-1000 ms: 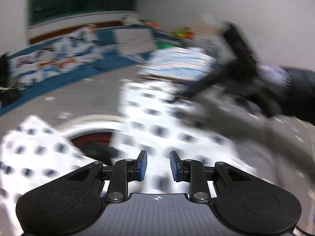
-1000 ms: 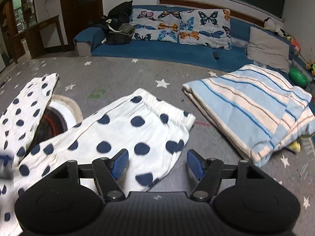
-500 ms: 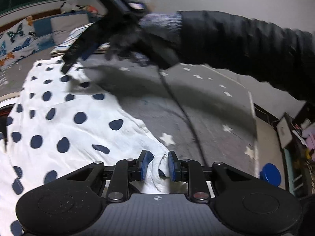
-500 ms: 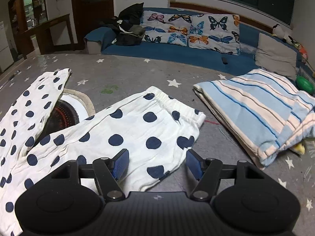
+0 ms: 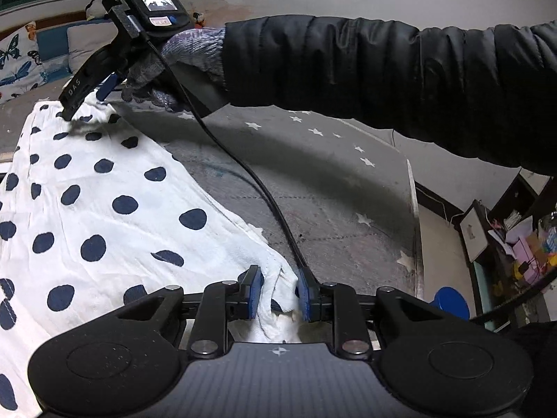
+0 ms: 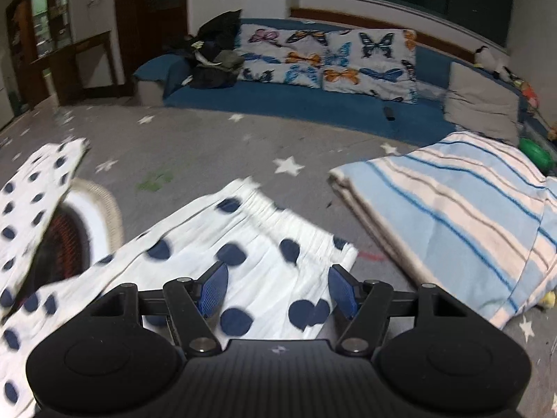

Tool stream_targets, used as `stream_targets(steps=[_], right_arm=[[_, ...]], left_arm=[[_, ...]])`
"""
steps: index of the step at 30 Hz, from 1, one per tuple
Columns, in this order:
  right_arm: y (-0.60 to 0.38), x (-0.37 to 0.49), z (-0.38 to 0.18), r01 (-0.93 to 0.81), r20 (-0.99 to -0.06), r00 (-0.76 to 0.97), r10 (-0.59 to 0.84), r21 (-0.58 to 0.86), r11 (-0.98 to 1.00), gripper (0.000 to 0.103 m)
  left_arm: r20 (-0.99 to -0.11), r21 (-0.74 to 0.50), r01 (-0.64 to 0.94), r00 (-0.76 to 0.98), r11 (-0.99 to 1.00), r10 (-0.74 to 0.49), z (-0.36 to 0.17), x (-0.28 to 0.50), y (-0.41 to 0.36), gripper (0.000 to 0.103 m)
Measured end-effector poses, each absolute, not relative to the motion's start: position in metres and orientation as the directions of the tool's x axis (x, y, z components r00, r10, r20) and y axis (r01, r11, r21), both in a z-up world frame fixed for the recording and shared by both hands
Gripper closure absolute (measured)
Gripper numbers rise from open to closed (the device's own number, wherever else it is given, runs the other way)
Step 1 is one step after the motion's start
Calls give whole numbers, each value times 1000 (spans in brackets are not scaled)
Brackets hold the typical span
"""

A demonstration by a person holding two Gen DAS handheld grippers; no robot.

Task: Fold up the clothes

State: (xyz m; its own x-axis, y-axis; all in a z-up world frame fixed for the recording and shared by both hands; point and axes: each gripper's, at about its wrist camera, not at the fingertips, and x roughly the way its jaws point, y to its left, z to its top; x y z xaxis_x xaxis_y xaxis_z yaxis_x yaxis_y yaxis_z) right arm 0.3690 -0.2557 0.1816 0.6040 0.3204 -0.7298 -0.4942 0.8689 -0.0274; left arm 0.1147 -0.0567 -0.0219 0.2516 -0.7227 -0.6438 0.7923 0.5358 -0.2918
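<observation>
White trousers with navy polka dots lie spread on the grey star-patterned carpet. My left gripper has a bunched corner of the cloth between its blue pads, which are close together around it. My right gripper is open, low over the elastic waistband end of the trousers. In the left wrist view the right gripper shows at the far end of the cloth, held by a gloved hand.
A folded blue-striped blanket lies on the right. A round heater sits under the trouser leg at left. A blue sofa with butterfly cushions lines the back wall. A blue stool stands off the carpet's edge.
My left gripper swung from the trouser middle to its near corner and now has cloth between its pads. My right gripper moved lower and closer to the waistband, still open.
</observation>
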Motion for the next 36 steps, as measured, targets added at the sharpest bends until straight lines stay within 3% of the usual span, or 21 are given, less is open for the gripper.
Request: stream_targets(steps=[16, 21, 27, 31, 33, 36], right_arm=[[-253, 269, 214, -618, -743, 542, 393, -36, 785, 36], [-244, 217, 214, -672, -745, 498, 444, -9, 740, 34], [-228, 159, 207, -736, -742, 448, 499, 11, 676, 32], [-220, 137, 203, -755, -742, 433, 511, 11, 656, 31], [-218, 131, 200, -755, -743, 429, 514, 18, 656, 31], [-218, 126, 197, -745, -746, 429, 509, 26, 666, 31]], left_arm=[[-650, -229, 616, 479, 754, -589, -4, 99, 3, 66], [-633, -211, 445, 616, 870, -468, 4, 105, 47, 66], [-659, -192, 179, 705, 965, -262, -3, 129, 102, 73], [-677, -187, 82, 712, 979, -189, -11, 129, 128, 82], [-679, -192, 53, 714, 980, -172, -15, 127, 138, 94], [-671, -168, 12, 731, 986, -124, -15, 118, 147, 99]])
